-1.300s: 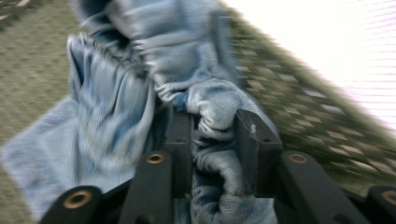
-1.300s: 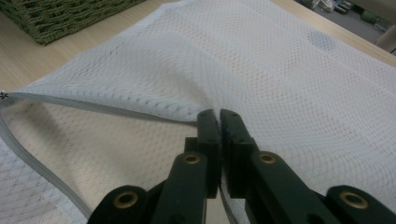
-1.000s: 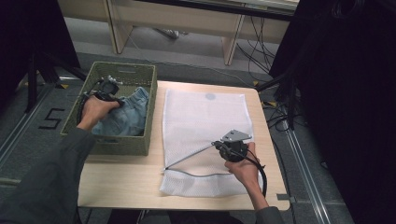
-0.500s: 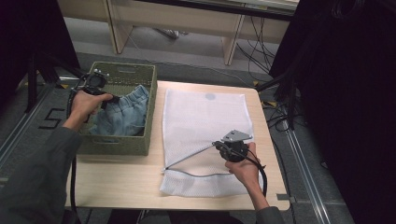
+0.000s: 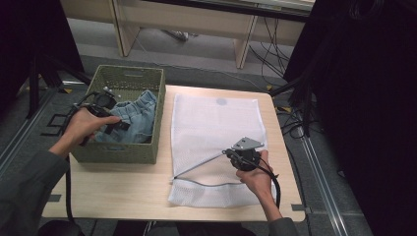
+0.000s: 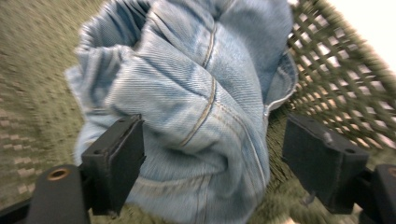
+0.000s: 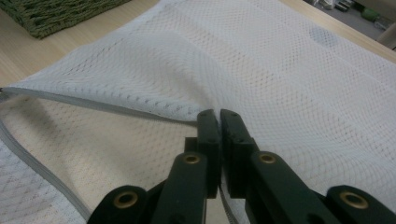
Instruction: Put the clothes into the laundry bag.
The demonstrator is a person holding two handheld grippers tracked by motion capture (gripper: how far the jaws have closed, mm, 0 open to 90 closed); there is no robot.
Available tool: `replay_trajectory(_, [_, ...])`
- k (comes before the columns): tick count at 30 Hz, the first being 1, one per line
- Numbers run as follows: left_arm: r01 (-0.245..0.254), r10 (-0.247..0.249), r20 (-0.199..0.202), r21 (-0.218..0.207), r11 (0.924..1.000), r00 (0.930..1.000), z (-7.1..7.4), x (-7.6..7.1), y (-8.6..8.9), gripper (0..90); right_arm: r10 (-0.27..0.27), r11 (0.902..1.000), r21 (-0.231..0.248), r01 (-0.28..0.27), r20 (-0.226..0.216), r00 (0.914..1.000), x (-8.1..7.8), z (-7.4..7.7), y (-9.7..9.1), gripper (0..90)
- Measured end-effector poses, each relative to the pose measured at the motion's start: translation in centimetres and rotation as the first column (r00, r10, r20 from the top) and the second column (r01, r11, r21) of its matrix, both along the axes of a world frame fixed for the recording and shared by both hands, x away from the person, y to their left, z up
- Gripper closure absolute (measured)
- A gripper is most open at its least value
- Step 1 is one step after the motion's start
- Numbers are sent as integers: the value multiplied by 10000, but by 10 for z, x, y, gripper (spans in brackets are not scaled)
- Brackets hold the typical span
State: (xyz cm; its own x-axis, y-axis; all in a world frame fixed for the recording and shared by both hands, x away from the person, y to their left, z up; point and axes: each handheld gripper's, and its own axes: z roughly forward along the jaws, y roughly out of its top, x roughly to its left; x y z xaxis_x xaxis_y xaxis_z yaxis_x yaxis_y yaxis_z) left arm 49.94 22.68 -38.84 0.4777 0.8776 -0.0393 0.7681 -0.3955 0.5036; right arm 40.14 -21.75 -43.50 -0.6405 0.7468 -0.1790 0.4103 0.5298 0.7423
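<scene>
High view: jeans seen bunched in basket at tabletop's left edge. Left gripper view: fingers just spread, jeans between, ungripped; grasp could catch only fold. Right gripper view: fingers clenched on mesh bag edge; thin mesh could slip.

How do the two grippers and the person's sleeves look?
Both grippers are black. The left gripper has blocky flat fingers. The right gripper carries a grey three-cornered plate, brass-coloured rivets on its fingers and a black cable. The sleeves are grey-green.
</scene>
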Motion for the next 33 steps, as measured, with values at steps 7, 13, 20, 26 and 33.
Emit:
replay_trajectory(7, [712,-763,194,1902,9792,9969,-26,35,-15,554,49,10000,-31,-49,-124,9999,0,-2,1,882])
replay_trajectory(13, [-777,557,1065,2154,9734,9927,-39,63,1,682,51,10000,-50,-52,-216,9998,0,-4,1,882])
replay_trajectory(20, [-1642,1580,798,791,9832,9842,-41,69,25,657,67,10000,-50,-67,-69,10000,0,-4,2,882])
replay_trajectory(26, [-1510,1512,248,-68,9885,9882,-29,55,29,375,71,10000,-44,-72,-140,9999,0,-4,1,881])
replay_trajectory(33, [-2139,2148,-318,302,9764,9761,-15,30,44,188,63,10000,-41,-64,-421,9991,-1,-5,2,881])
